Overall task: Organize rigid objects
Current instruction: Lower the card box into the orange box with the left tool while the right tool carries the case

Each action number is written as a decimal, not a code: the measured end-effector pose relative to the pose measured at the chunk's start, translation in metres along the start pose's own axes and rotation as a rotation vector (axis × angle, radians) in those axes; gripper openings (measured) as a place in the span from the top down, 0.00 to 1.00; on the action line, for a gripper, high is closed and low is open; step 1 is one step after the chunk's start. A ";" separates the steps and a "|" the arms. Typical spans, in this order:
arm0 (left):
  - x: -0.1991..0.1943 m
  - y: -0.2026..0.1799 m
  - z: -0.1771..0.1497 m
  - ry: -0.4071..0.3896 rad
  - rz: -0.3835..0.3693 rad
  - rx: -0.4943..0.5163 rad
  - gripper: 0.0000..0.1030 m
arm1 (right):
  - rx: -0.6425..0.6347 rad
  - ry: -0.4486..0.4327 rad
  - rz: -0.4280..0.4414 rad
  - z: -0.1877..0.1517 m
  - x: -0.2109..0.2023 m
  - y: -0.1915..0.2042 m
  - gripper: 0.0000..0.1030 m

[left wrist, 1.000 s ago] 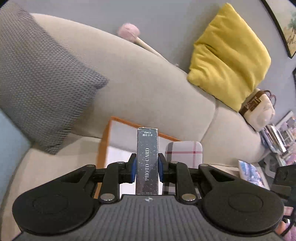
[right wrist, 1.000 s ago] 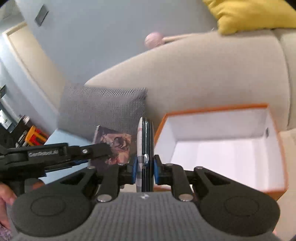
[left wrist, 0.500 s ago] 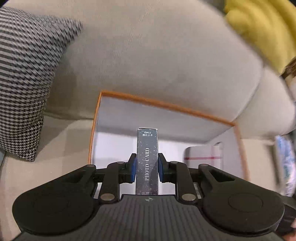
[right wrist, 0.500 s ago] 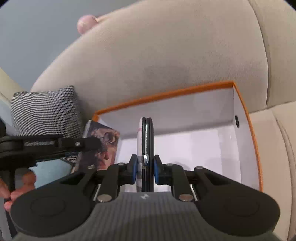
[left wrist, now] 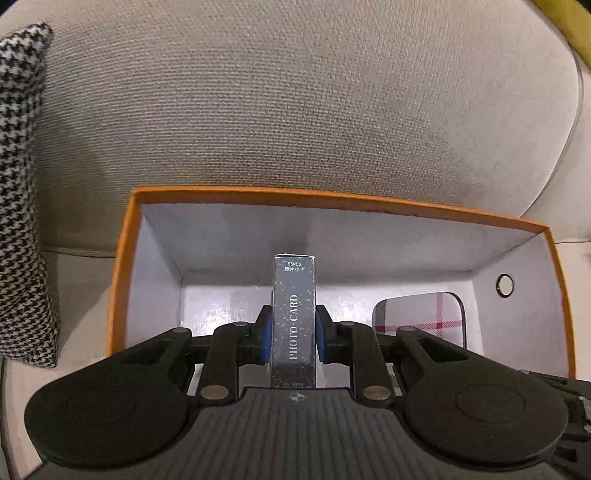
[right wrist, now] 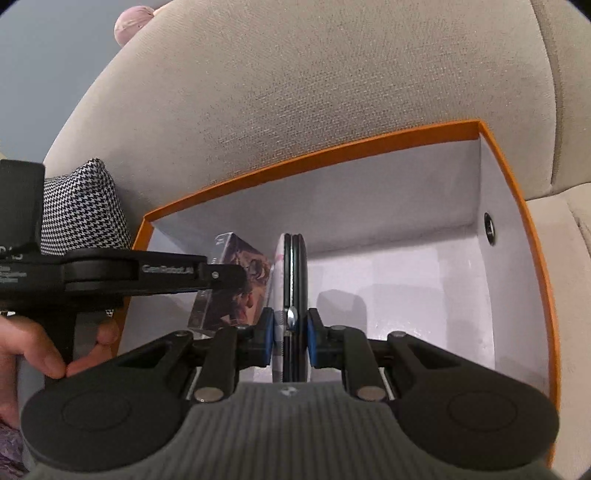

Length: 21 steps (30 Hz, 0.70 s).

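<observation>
An orange-rimmed box (left wrist: 295,194) with a white inside stands on the sofa seat. My left gripper (left wrist: 294,332) is shut on a dark, upright photo card box (left wrist: 294,295), held over the left half of the orange box's inside. My right gripper (right wrist: 290,332) is shut on a flat case (right wrist: 291,266) seen edge-on, over the middle of the orange box (right wrist: 332,147). The left wrist view shows the flat case's plaid face (left wrist: 417,314). In the right wrist view the left gripper (right wrist: 221,275) and its photo card box (right wrist: 236,284) are just left of the flat case.
The beige sofa back (left wrist: 295,92) rises right behind the box. A houndstooth cushion (left wrist: 22,221) leans beside the box's left wall. A person's hand (right wrist: 33,350) grips the left tool's handle. A pink object (right wrist: 131,22) sits on top of the sofa back.
Both grippers have sunk and tipped downward toward the orange box, which now fills more of each view. The held photo card box and flat case now hang inside its opening. Neither grip has changed.
</observation>
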<state>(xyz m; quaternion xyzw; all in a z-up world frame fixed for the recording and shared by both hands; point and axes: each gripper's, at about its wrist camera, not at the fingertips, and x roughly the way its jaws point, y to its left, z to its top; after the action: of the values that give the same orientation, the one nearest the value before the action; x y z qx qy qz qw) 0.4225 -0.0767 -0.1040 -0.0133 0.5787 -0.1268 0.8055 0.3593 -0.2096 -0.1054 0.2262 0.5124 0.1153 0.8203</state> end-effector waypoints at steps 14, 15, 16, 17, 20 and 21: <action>-0.019 -0.009 -0.014 -0.078 0.183 0.211 0.68 | 0.014 0.035 -0.003 -0.002 0.020 0.008 0.82; -0.022 -0.009 -0.015 -0.086 0.201 0.229 0.68 | 0.012 0.035 -0.004 -0.001 0.022 0.010 0.82; -0.025 -0.009 -0.017 -0.089 0.227 0.243 0.68 | 0.009 0.037 -0.004 0.000 0.024 0.012 0.82; -0.026 -0.007 -0.014 -0.092 0.251 0.257 0.68 | 0.008 0.039 -0.002 0.002 0.024 0.013 0.82; -0.038 -0.001 -0.018 -0.122 0.244 0.265 0.68 | 0.005 0.045 0.002 0.005 0.028 0.019 0.82; -0.044 0.003 -0.020 -0.135 0.227 0.249 0.68 | 0.003 0.046 0.002 0.006 0.029 0.020 0.82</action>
<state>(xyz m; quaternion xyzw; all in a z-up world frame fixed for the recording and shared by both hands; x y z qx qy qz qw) 0.3916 -0.0613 -0.0697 0.1435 0.5011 -0.1048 0.8470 0.3784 -0.1815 -0.1167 0.2253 0.5313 0.1204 0.8078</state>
